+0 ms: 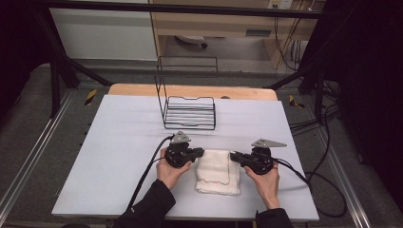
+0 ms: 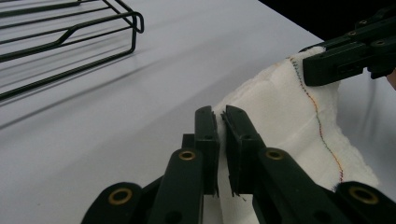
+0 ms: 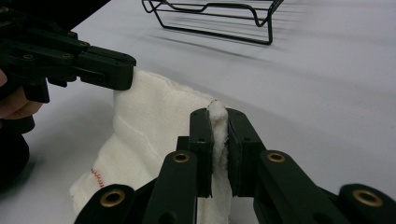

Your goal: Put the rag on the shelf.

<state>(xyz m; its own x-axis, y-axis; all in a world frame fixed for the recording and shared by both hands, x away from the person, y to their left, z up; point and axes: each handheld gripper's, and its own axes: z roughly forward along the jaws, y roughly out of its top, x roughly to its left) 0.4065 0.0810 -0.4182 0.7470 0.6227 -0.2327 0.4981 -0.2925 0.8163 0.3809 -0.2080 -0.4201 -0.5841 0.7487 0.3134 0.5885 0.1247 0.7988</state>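
Low in the frame's centre, the left gripper (image 1: 198,153) and right gripper (image 1: 234,156) each pinch an upper corner of the towel (image 1: 217,172); the rack (image 1: 189,113) stands above.

One white towel (image 1: 217,172) lies between the two grippers, the left gripper (image 1: 199,153) and the right gripper (image 1: 234,156). One black wire rack (image 1: 189,113) stands well beyond them on one table (image 1: 119,142).
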